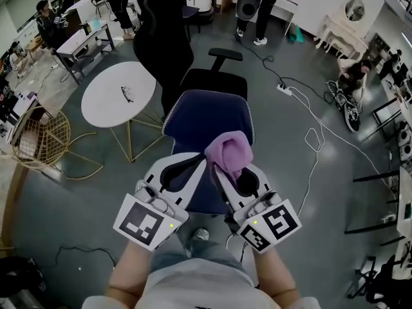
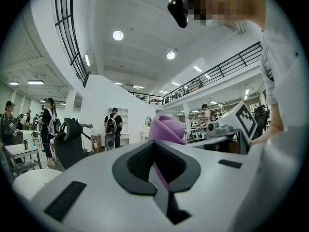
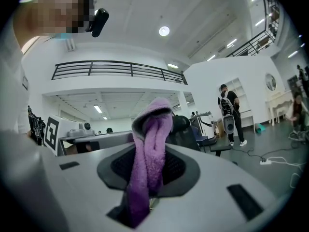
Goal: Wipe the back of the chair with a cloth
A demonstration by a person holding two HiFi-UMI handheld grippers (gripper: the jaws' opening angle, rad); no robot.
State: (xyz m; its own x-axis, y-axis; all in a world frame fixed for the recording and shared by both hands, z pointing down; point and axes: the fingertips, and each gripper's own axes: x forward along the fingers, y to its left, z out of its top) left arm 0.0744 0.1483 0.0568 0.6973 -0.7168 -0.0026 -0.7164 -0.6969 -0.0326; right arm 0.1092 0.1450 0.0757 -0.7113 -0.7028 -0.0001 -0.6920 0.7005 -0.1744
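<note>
We are holding the right gripper (image 3: 150,164) clamped on a purple cloth (image 1: 226,152). The cloth is bunching up out of the jaws and spilling over their tips. The left gripper (image 1: 195,164) is keeping its jaws drawn together at the tips on nothing. A sliver of purple is showing through the slit, most likely the cloth beyond.

The navy chair back (image 1: 206,116) is lying just ahead of and below both grippers, its rear face turned toward us. Its top edge is running left to right, and its height is dropping toward our feet. The cloth is hanging over the right half, so the right gripper is the nearer one. We judge the wipe needs a short push forward and down.

The black seat (image 1: 215,82) is facing away beyond it. Around us, a round white table (image 1: 119,95) is standing to the left on the grey floor (image 1: 290,172), and a white cable (image 1: 313,137) is trailing to the right.
</note>
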